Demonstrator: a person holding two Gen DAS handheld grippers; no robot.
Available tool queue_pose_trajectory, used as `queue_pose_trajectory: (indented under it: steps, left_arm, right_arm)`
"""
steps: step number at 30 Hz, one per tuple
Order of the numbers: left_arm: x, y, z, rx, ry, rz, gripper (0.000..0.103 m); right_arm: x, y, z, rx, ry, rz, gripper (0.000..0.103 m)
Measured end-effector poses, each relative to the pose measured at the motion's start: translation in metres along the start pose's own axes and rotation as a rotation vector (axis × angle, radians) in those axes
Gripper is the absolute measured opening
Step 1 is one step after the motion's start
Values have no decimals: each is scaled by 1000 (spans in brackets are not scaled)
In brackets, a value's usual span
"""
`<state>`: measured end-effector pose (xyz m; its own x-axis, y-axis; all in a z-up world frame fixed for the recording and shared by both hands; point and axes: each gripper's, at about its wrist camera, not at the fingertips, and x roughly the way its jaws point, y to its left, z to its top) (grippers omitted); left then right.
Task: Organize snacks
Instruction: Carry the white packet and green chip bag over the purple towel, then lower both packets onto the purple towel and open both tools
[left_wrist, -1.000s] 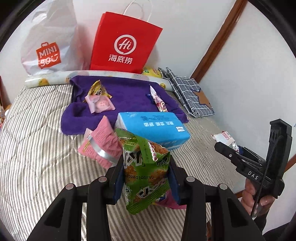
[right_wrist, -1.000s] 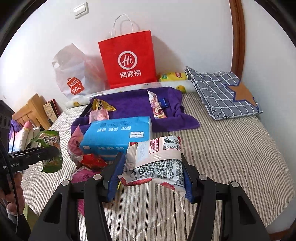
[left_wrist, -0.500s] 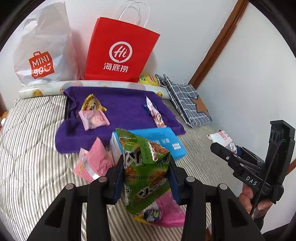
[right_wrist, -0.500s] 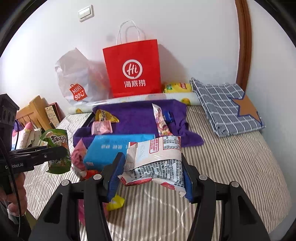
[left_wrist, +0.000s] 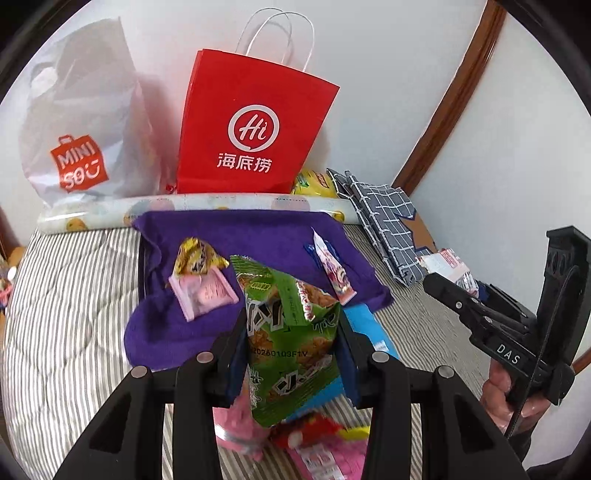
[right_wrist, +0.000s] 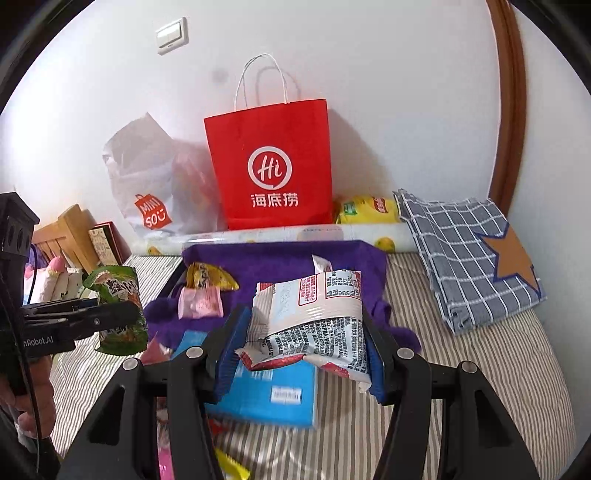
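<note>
Above the near part of the striped bed (right_wrist: 461, 369), the left claw (left_wrist: 291, 354) is clenched on a green snack packet (left_wrist: 291, 332), its blue pads pressing the packet's two sides while the crumpled top sticks up and the bottom hangs below the fingers. To its right, the right claw (right_wrist: 301, 350) grips a white snack packet with red and black print (right_wrist: 314, 325), squeezed between its pads and held off the bed; a hand (left_wrist: 506, 391) carries that claw in the left wrist view.

Farther back lies a purple towel (left_wrist: 258, 243) spread over the bed. On it rest a yellow wrapped snack (left_wrist: 197, 258) and, touching it on the near side, a pink wrapped snack (left_wrist: 205, 291) toward the left, with a long thin sachet (left_wrist: 332, 269) toward the right. A blue tissue pack (right_wrist: 273, 395) lies near the towel's near edge, under the held packets. Pink, red and yellow wrappers lie at the nearest edge, blurred.

At the far wall stand a red paper bag (right_wrist: 273, 173) and, left of it, a white plastic bag (right_wrist: 147, 184). A folded checked cloth with a star (right_wrist: 469, 254) sits at the far right of the bed.
</note>
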<state>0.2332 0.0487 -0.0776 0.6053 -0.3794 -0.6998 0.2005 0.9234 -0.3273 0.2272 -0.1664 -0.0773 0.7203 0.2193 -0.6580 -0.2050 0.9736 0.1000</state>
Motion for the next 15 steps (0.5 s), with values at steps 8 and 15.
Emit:
queue_pose_trajectory:
  steps: [8,15]
  left_arm:
    - [24,12,29,-1,-21,59,40]
    - [42,28,51,5,-66,138,40]
  right_arm:
    - [41,-11,28,7,-1,-1,56]
    - [70,-16,48,2,-4,-3,56]
